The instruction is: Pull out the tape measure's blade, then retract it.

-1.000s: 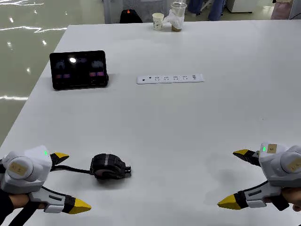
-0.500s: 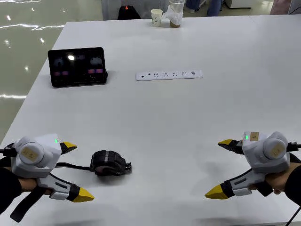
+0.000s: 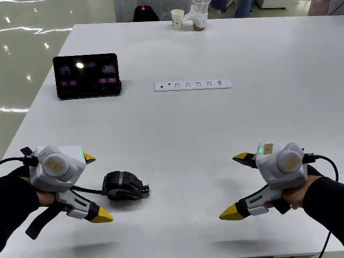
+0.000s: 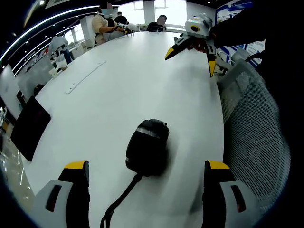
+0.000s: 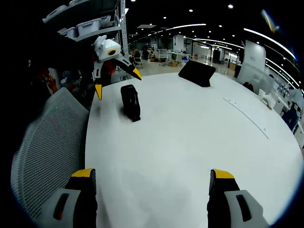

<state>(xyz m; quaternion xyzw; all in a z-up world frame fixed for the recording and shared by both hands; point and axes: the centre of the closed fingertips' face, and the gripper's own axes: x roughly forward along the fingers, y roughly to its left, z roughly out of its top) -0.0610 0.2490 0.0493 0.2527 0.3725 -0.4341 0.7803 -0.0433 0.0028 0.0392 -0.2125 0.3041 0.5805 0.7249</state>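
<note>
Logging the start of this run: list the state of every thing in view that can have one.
tape measure: lying on the table, blade in, not gripped.
left hand-held gripper: open, tape measure just ahead of its jaws, untouched.
right hand-held gripper: open, empty.
tablet: screen lit.
power strip: lying flat, no plug visible in it.
paper cup: upright.

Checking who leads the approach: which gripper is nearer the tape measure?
Left. The left gripper sits just beside the tape measure, jaws open toward it; the right gripper is far off on its other side.
</note>
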